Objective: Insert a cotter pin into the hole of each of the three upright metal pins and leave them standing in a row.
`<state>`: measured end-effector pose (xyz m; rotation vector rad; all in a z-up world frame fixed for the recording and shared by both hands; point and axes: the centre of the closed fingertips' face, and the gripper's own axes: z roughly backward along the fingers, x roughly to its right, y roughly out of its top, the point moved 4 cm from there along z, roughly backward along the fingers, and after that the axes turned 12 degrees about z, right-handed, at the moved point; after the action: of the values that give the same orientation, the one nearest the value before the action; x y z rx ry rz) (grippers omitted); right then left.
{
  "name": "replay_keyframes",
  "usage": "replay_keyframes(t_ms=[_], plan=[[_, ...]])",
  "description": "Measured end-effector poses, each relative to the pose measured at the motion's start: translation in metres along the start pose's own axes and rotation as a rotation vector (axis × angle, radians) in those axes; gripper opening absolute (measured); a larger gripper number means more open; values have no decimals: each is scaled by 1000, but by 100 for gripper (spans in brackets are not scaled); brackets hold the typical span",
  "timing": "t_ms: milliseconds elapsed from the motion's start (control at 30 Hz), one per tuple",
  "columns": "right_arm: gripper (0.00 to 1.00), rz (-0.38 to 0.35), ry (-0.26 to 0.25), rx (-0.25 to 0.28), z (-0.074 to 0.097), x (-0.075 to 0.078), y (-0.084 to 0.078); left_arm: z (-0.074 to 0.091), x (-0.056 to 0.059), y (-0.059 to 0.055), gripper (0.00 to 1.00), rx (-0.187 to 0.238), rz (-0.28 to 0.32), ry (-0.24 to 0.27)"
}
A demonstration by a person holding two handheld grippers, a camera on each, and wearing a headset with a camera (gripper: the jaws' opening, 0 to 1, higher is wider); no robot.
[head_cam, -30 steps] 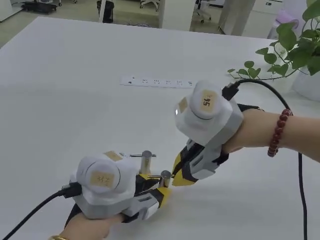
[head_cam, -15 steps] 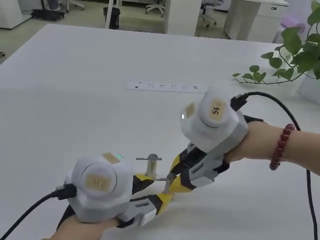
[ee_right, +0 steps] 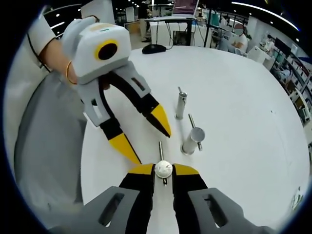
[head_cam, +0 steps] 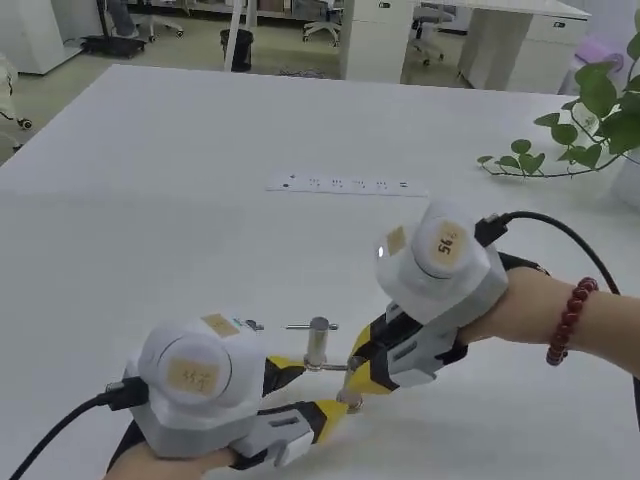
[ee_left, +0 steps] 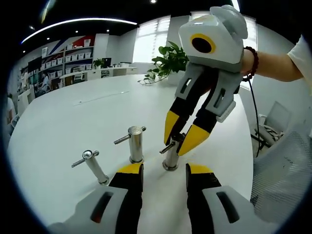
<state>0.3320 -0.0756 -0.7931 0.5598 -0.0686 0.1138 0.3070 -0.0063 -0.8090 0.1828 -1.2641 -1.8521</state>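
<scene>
3 metal pins (head_cam: 318, 342) stand in a rough row on the white table (head_cam: 150, 150), each with a cotter pin through its head. The right gripper (ee_left: 178, 145) reaches in from above, yellow tips pinched narrow on the top of the first pin (ee_left: 170, 157). In the right gripper view that pin's round head sits tight between the jaws, with its cotter pin (ee_right: 161, 148) running fore-aft through it. The left gripper (ee_left: 164, 168) is spread wide and low at the table, one jaw on each side of the same pin's base; can't tell if it touches. The middle pin (ee_left: 135, 145) is upright just beside, cotter pin sticking out sideways. The end pin (ee_left: 93, 165) reads tilted in the left gripper view and near upright in the right gripper view; fisheye, can't tell. In the head view the left gripper's body covers most of the end pin and both grippers crowd the first pin, so the middle pin is the one in clear sight there. Around: a power strip (head_cam: 345, 184) further back on the table, well apart; a potted plant (head_cam: 595, 110) at the right edge; a black cable (head_cam: 112, 400) off the left gripper; a bead bracelet (head_cam: 568, 322) on the right wrist.
</scene>
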Motion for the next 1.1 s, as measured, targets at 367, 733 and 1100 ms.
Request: replay_keyframes(t_ms=[367,733,1100], plan=[[14,-18,-16,-19,4,4,-6,15,2,10,36,35,3,7],[14,-40,-45,-31,16,18,-17,32,0,17,40,76,2,28],[14,-43,-61,-50,18,30,-28,52,-1,21,46,110,-3,40]])
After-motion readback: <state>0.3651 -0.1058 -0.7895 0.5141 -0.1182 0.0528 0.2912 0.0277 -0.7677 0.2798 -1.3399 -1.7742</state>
